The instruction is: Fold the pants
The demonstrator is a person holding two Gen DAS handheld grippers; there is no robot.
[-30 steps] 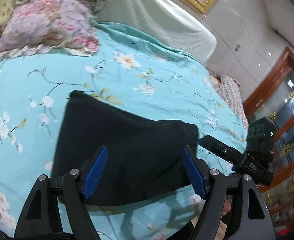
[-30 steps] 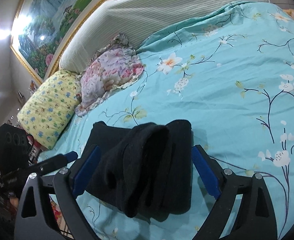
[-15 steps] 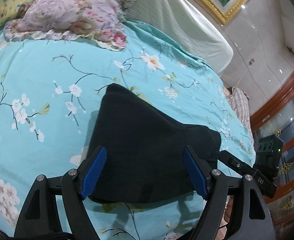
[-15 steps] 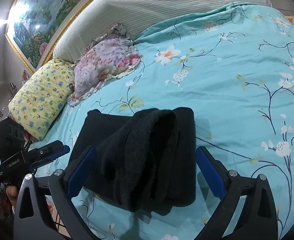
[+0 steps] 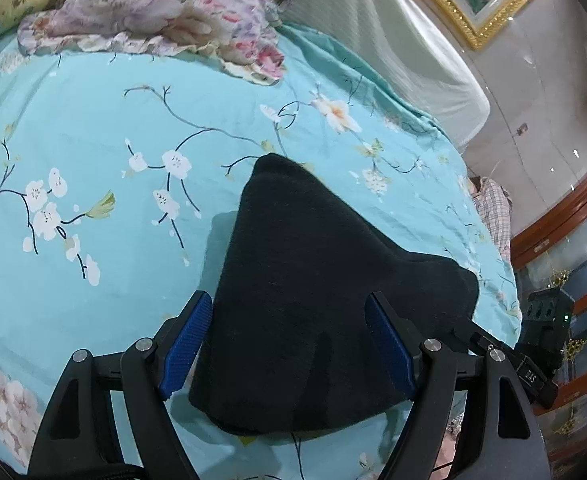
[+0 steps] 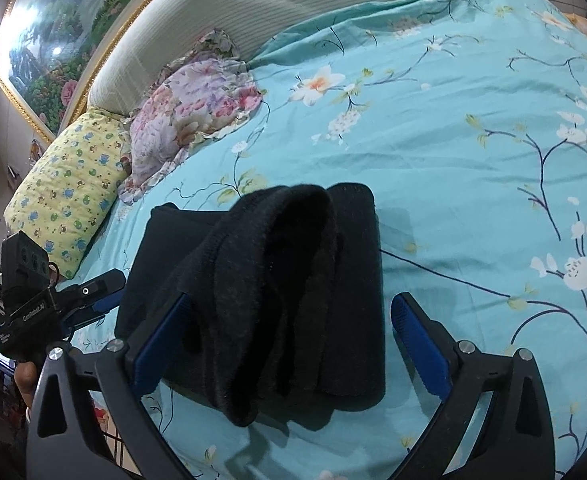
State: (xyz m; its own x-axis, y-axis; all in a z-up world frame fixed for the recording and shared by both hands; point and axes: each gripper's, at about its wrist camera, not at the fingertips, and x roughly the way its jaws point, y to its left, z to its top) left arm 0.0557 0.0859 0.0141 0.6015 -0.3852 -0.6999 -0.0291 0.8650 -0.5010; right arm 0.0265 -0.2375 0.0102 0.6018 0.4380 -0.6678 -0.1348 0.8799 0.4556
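Floral turquoise bed carries the folded black pants, lying between each gripper's spread fingers, which pinch nothing; right fingers likewise.

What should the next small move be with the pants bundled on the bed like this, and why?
Probably lower the right gripper and close it on the loose top flap of the black pants. That flap sits bunched and raised over the flat layers, so the fold looks untidy. Both the right gripper and the left gripper are wide open, straddling the pants on the floral bedspread, gripping nothing.
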